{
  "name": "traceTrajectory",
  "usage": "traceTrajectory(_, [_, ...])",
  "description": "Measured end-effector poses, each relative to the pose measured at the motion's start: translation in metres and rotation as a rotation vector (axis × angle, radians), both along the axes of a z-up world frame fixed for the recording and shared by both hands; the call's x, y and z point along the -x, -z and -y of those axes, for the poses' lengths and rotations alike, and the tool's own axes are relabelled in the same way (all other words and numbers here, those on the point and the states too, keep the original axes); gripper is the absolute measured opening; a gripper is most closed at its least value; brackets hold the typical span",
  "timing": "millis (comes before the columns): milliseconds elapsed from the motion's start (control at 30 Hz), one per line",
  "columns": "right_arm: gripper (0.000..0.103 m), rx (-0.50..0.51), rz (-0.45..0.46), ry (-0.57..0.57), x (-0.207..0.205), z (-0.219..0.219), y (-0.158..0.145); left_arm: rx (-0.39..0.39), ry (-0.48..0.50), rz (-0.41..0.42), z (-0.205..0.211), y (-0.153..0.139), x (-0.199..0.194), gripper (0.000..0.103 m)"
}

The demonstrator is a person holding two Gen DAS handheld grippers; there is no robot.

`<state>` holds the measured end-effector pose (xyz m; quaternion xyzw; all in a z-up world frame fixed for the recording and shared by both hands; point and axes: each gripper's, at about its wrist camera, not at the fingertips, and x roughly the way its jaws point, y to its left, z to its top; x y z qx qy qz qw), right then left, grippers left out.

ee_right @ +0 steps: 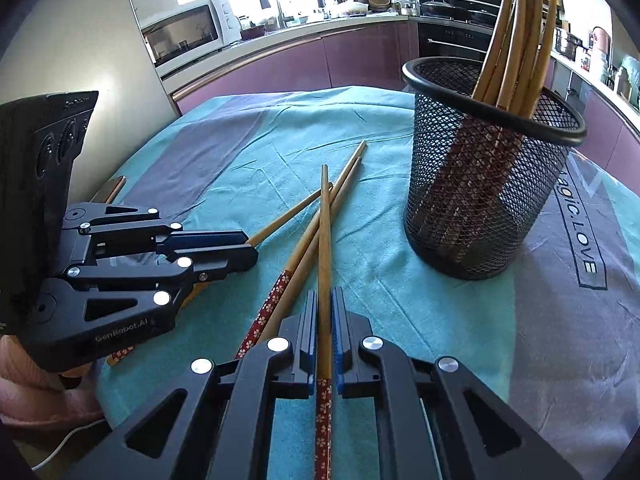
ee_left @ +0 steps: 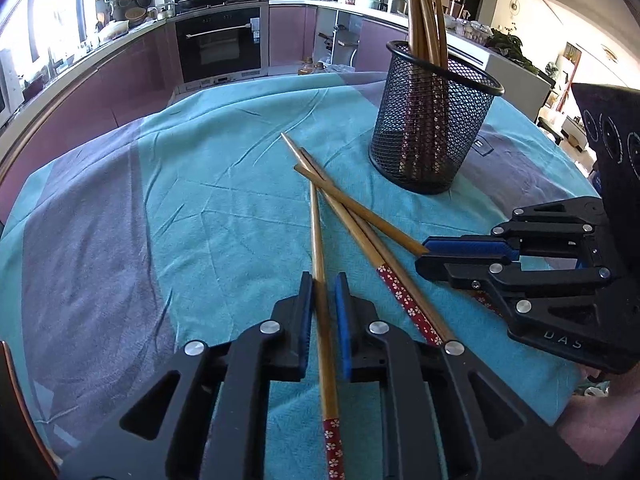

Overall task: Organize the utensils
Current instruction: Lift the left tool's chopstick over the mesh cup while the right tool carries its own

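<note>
- The left gripper [ee_left: 324, 280] is low over a teal and grey cloth [ee_left: 200, 200], its jaws set narrow about a chopstick [ee_left: 320, 264] that runs straight up the middle of the left wrist view.
- A sliver of space shows between that chopstick and one blue pad [ee_left: 341, 300]; it cannot be told whether the jaws actually grip it.
- The right gripper [ee_right: 324, 296] comes in from the other side, its jaws closed tight on a second chopstick [ee_right: 325, 240], both pads against the wood just above its red flowered end.
- Seen from the left wrist camera, the right gripper [ee_left: 424, 258] lies flat near the cloth with its fingers together and the second chopstick [ee_left: 360, 208] sticking out ahead of them.
- Both held sticks still lie on the cloth, and their thin ends cross.
- A loose pair [ee_left: 360, 236] lies between the two grippers on the cloth, side by side and touching; its points are mixed into the same crossing and its red flowered ends [ee_right: 276, 304] point toward the camera.
- A black mesh cup [ee_left: 436, 120] stands upright on the cloth just beyond the crossed tips, near them but apart.
- It holds a bundle of stored chopsticks [ee_right: 516, 40], red ends down and bare wooden ends fanning out above the rim.
- Behind the cloth are purple kitchen cabinets, a built-in oven [ee_left: 218, 46] and a white microwave [ee_right: 184, 34].
</note>
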<state>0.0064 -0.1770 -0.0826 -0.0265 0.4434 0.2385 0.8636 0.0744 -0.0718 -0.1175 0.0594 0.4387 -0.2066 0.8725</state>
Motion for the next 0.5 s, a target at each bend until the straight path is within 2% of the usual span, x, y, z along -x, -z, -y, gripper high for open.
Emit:
traceTrajectory(200, [0.009, 0.002, 0.008, 0.0, -0.003, -0.002, 0.002, 0.0, -0.011, -0.005, 0.002, -0.001, -0.005, 0.011])
traceTrajectory(500, [0.006, -0.036, 0.034, 0.02, 0.002, 0.009, -0.005, 0.027, -0.038, 0.011, 0.0, -0.011, -0.005, 0.007])
